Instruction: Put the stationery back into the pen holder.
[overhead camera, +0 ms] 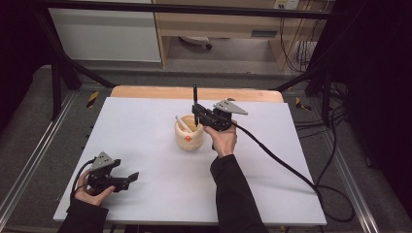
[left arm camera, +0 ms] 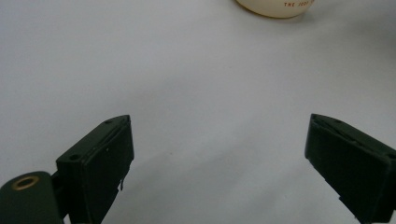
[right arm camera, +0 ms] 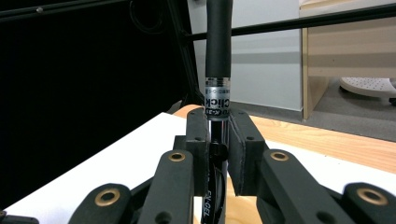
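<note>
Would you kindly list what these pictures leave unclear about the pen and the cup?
- Pen: right gripper view; top cut off by the upper edge, tip hidden behind the right tongs.
- Cup: left gripper view; cut off by the top edge, lettering partly lost.
- Cup contents: high view; too small to identify.

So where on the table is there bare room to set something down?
Bare stretches: the white table left of the cup, and its near right side. Crowded: around the cup, where the right hand-held gripper holds a pen upright.
</note>
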Motion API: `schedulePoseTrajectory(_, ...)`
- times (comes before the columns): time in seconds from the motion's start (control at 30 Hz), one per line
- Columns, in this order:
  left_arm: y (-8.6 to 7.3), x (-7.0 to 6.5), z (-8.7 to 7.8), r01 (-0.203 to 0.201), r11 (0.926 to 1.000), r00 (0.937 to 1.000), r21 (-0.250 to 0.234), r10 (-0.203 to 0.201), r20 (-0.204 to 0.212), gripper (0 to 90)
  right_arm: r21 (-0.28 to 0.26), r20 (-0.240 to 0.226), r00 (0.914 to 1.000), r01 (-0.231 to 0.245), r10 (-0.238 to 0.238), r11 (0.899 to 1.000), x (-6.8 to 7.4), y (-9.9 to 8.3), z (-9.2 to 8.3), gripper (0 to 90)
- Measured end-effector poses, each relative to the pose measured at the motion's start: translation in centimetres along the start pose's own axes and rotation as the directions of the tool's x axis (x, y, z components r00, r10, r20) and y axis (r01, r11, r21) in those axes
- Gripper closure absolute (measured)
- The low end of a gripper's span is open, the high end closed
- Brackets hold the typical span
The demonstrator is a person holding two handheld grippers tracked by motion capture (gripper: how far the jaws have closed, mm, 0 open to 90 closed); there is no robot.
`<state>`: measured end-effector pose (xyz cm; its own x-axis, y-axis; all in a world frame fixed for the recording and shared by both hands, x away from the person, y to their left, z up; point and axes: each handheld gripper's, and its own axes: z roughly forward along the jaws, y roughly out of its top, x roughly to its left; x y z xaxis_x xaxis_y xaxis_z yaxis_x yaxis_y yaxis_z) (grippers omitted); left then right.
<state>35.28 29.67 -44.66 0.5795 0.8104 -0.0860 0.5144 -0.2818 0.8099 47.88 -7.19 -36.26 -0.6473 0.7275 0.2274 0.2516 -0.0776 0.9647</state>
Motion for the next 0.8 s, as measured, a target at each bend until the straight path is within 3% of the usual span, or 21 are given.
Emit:
schedulePoseTrajectory(0.3, 0.0, 0.1, 0.0, 0.001, 1.0000, 1.0000, 0.000, -0.001, 0.002, 8.1, 0.020, 0.008, 0.9999, -0.015, 0.015, 1.000, -0.6, -1.4, 1.6, 80.0)
schedulePoseTrajectory(0.8, -0.1, 0.0, 0.0, -0.002, 1.0000, 1.0000, 0.004, 0.002, 0.000, 8.1, 0.076, 0.010, 0.9997, -0.025, 0.025, 0.997, -0.7, -3.2, 2.5, 80.0)
